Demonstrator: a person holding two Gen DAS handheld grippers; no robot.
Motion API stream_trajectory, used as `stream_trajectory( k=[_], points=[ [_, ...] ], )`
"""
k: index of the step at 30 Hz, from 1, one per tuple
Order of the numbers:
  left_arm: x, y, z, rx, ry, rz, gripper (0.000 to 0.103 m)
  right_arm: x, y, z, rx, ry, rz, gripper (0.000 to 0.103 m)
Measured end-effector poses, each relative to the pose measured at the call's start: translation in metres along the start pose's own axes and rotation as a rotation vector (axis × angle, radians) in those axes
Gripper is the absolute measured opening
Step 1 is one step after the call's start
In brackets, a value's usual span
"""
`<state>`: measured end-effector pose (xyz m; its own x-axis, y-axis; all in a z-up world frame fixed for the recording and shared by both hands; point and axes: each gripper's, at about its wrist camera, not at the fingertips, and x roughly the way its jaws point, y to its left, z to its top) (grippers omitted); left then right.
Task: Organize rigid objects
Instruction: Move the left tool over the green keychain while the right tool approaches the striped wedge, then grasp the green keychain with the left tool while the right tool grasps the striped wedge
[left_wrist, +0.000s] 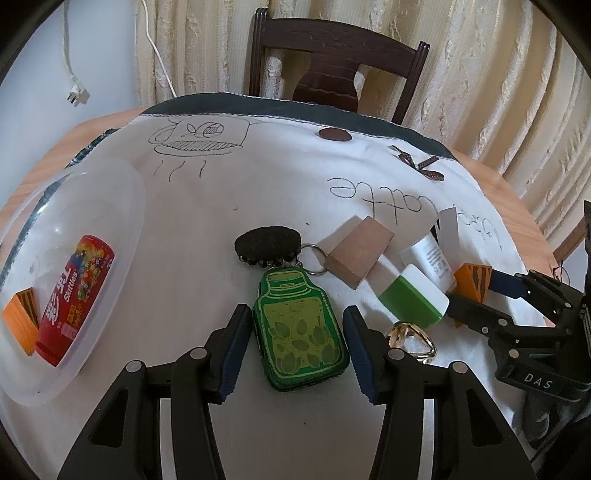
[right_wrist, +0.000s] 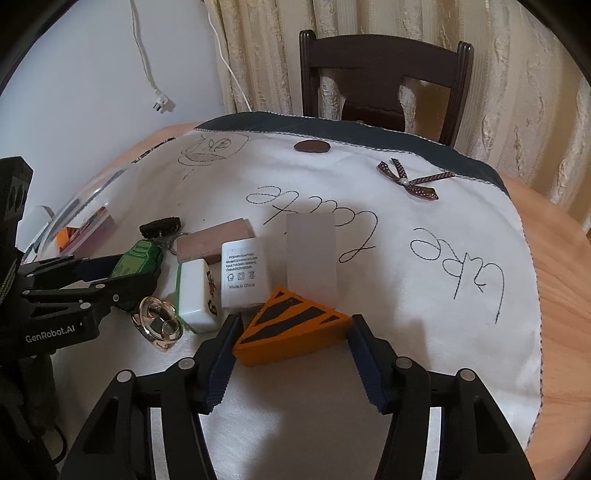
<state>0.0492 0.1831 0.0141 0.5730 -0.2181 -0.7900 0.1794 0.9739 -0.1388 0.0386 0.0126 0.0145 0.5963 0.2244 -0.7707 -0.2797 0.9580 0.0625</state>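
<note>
- Two grippers work over a tabletop (right_wrist: 561, 280) covered with a white embroidered cloth (right_wrist: 388, 206).
- Left gripper (left_wrist: 297, 332): its fingers stand apart on either side of a green jar-shaped keychain tin (left_wrist: 301, 332); the left finger looks just against the tin's side, the right one a little off it, so nothing is clamped.
- Attached by a key ring to the tin's far end lies a black fuzzy fob (left_wrist: 267, 243).
- Right gripper (right_wrist: 293, 332): its fingers are spread around an orange wedge with black stripes (right_wrist: 291, 332); whether the pads touch it I cannot tell.
- Just beyond the wedge, toward the far edge, lie a white power adapter (right_wrist: 242, 277) and a grey card (right_wrist: 312, 254).
- Beside the adapter, toward the left edge, rests a green-and-white mahjong tile (right_wrist: 194, 291), and behind that a brown wooden block (right_wrist: 214, 240).
- Near the tile, toward the near edge, sits a gold-rimmed glass trinket (right_wrist: 159, 325).
- At the left edge stands a clear plastic bowl (left_wrist: 110, 192) holding a red Skittles tube (left_wrist: 75, 299) and a second orange striped wedge (left_wrist: 22, 317).
- Past the far edge stands a dark wooden chair (left_wrist: 332, 62) before cream curtains (left_wrist: 498, 92).
</note>
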Motion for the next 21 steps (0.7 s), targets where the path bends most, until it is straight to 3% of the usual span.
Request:
stream_trajectory(
  k=[7, 8, 10, 15, 19, 21],
  points=[
    [-0.003, -0.001, -0.002, 0.006, -0.006, -0.015, 0.051, -0.013, 0.002, -0.001, 0.008, -0.035, -0.003, 0.061],
    [-0.004, -0.002, -0.003, 0.010, -0.007, -0.015, 0.050, -0.015, 0.001, -0.001, 0.015, -0.042, -0.004, 0.060],
    [-0.005, -0.003, -0.003, 0.015, -0.011, -0.014, 0.050, -0.017, 0.000, -0.001, 0.027, -0.046, -0.003, 0.049],
    [-0.011, -0.006, -0.006, 0.023, -0.022, -0.013, 0.050, -0.013, -0.004, -0.003, 0.048, -0.031, -0.013, 0.049],
    [-0.014, -0.004, -0.010, 0.019, -0.013, -0.015, 0.050, -0.008, -0.006, -0.005, 0.057, -0.007, 0.004, 0.071],
    [-0.014, -0.001, -0.012, 0.012, -0.007, -0.014, 0.050, -0.010, -0.005, -0.005, 0.049, -0.015, 0.003, 0.072]
  ],
)
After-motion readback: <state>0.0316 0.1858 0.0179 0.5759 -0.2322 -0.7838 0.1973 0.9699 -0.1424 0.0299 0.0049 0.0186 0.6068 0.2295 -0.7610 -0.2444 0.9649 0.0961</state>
